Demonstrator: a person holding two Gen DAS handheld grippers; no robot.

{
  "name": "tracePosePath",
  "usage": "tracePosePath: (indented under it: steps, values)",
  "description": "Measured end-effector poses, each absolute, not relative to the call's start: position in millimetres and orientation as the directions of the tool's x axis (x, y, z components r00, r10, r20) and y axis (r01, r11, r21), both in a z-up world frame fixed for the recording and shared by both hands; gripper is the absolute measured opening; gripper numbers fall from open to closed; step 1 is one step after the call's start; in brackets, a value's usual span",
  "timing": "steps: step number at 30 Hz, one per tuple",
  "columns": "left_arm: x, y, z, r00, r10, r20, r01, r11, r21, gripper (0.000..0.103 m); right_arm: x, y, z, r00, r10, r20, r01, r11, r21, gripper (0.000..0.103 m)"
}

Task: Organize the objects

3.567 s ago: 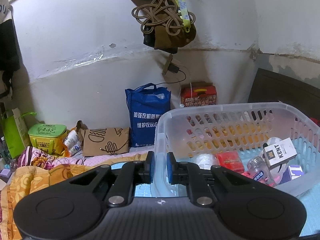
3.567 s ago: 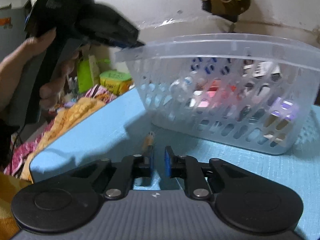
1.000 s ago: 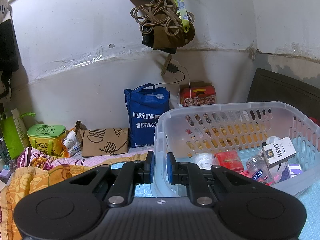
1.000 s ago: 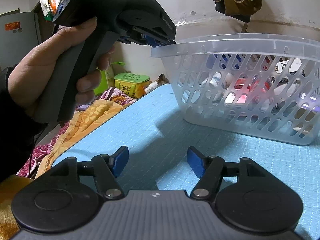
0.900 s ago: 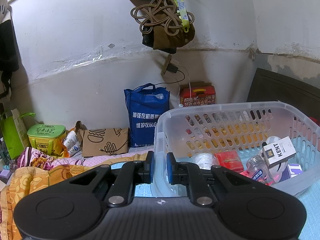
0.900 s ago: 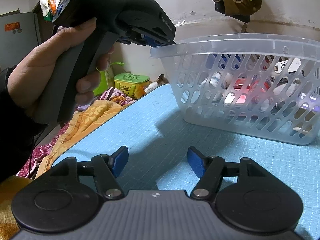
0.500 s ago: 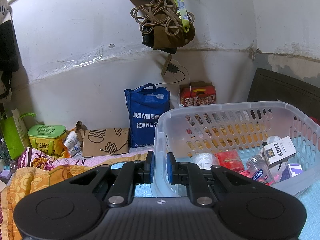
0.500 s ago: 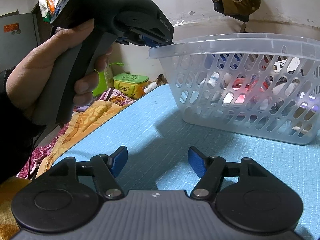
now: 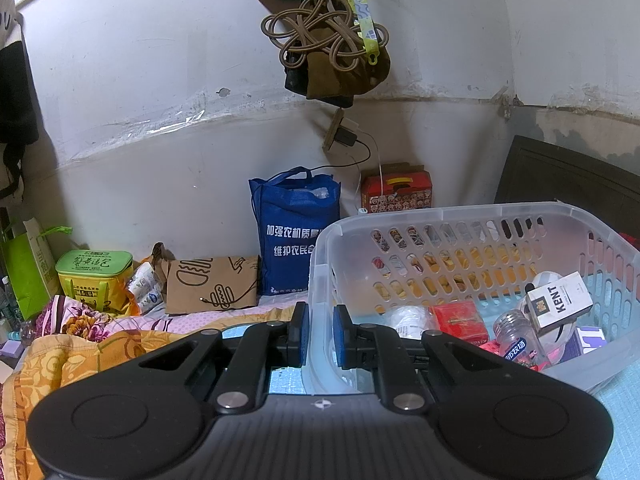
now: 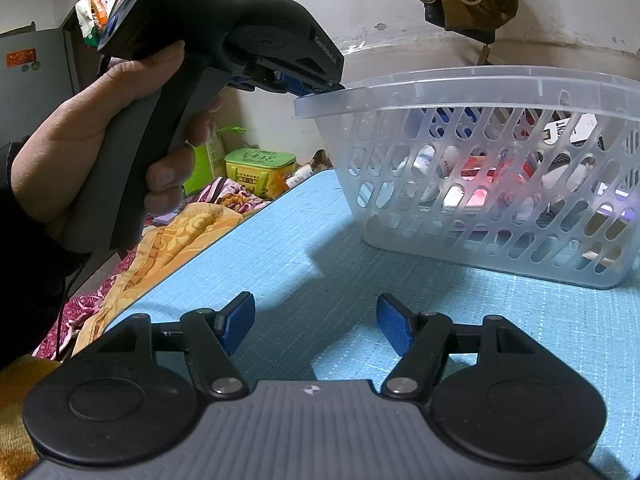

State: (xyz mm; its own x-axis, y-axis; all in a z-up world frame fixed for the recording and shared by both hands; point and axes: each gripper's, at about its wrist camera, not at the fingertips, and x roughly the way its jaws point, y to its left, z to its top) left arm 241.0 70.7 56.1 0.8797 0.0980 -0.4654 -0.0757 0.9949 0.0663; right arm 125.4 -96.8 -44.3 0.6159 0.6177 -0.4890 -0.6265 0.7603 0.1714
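A clear plastic basket [image 9: 440,216] stands on the blue mat [image 10: 304,248]. My left gripper [image 9: 320,334] is shut on the basket's near left rim; the right wrist view shows it [image 10: 308,84] clamped on the rim of the basket [image 10: 480,88]. Inside lie a white KENT box [image 9: 558,300], a red box [image 9: 458,320], a small clear bottle [image 9: 518,340] and a white wad [image 9: 408,318]. My right gripper [image 10: 316,322] is open and empty, low over the mat in front of the basket.
Behind the mat, against the wall, stand a blue tote bag [image 9: 294,232], a brown paper bag [image 9: 212,286], a green and yellow tin [image 9: 94,276] and a red box [image 9: 396,194]. An orange patterned blanket [image 10: 176,240] lies left of the mat. Cords and bags [image 9: 332,36] hang above.
My right gripper opened from shut and pulled back from the basket 3.6 s ago. Over the last second, little has changed; my left gripper still holds the rim.
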Motion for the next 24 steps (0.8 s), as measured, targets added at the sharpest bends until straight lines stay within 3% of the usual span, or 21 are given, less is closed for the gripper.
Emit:
tracePosePath:
  steps: [10,12,14,16,17,21,24]
  values:
    - [237,73,57,0.896,0.094,-0.433,-0.085,0.996,0.040,0.018,126,-114,-37,0.648,0.603,-0.466,-0.594,0.783,0.186,0.073]
    - [232,73,61,0.911,0.121,-0.394,-0.110,0.993,0.051,0.027,126,-124,-31,0.666,0.594,-0.450,-0.580,0.793,0.188,0.082]
    - [223,70,67,0.930,0.163,-0.329,-0.144,0.986,0.080,0.055,126,-134,-23,0.688,0.583,-0.432,-0.566,0.804,0.184,0.092]
    - [215,68,72,0.944,0.177,-0.279,-0.155,0.983,0.098,0.068,123,-145,-11,0.712,0.573,-0.407,-0.551,0.814,0.183,0.103]
    - [211,67,74,0.949,0.173,-0.263,-0.152,0.983,0.099,0.075,121,-151,-4,0.723,0.568,-0.392,-0.543,0.819,0.185,0.103]
    - [201,69,83,0.962,0.155,-0.225,-0.142,0.987,0.074,0.085,115,-174,25,0.770,0.534,-0.349,-0.508,0.844,0.169,0.103]
    - [191,73,90,0.970,0.138,-0.201,-0.132,0.990,0.042,0.101,113,-189,46,0.816,0.482,-0.320,-0.457,0.876,0.154,0.103]
